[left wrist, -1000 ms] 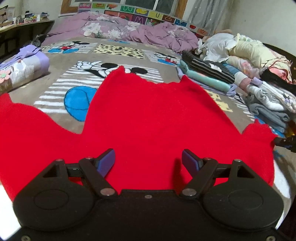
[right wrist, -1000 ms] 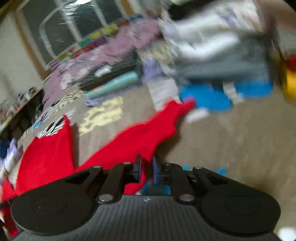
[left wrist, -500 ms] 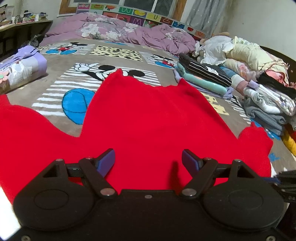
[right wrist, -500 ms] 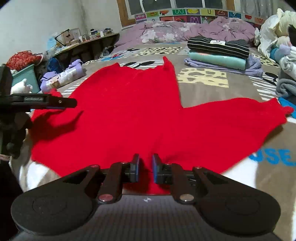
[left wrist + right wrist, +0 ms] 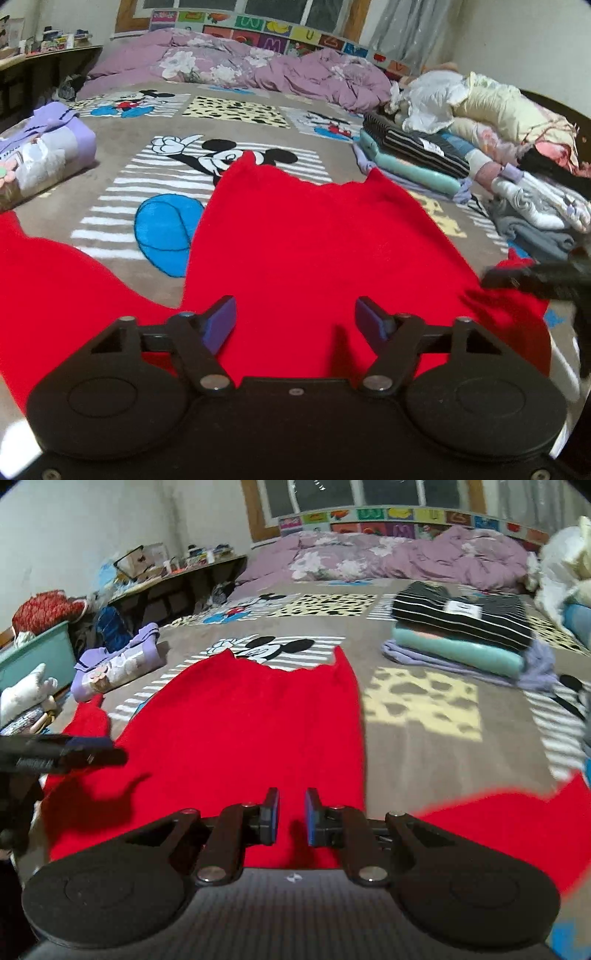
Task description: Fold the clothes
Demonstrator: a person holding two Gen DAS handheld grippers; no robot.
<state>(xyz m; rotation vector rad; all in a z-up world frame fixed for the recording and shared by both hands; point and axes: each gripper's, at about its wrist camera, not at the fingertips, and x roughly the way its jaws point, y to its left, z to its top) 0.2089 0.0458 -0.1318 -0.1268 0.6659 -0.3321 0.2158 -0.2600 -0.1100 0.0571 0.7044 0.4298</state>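
On the bed (image 5: pixel 122 206), the red garment (image 5: pixel 314 240) lies spread flat, no fold made. My left gripper (image 5: pixel 295 323) jaws are closing on nothing; right gripper (image 5: pixel 291 821) nearly clenched, empty. A folded stack (image 5: pixel 461 635) waits aside.

A dark window (image 5: pixel 369 494) tops the pale wall (image 5: pixel 92 524), above a cluttered shelf (image 5: pixel 177 572) by the bed (image 5: pixel 424 716).

The sweater (image 5: pixel 314 240) lay spread flat on the blanket (image 5: pixel 110 177), filling the lower middle of the frame. 1 folded stack (image 5: pixel 413 155) sat at right, the duvet (image 5: pixel 258 70) behind along the top.
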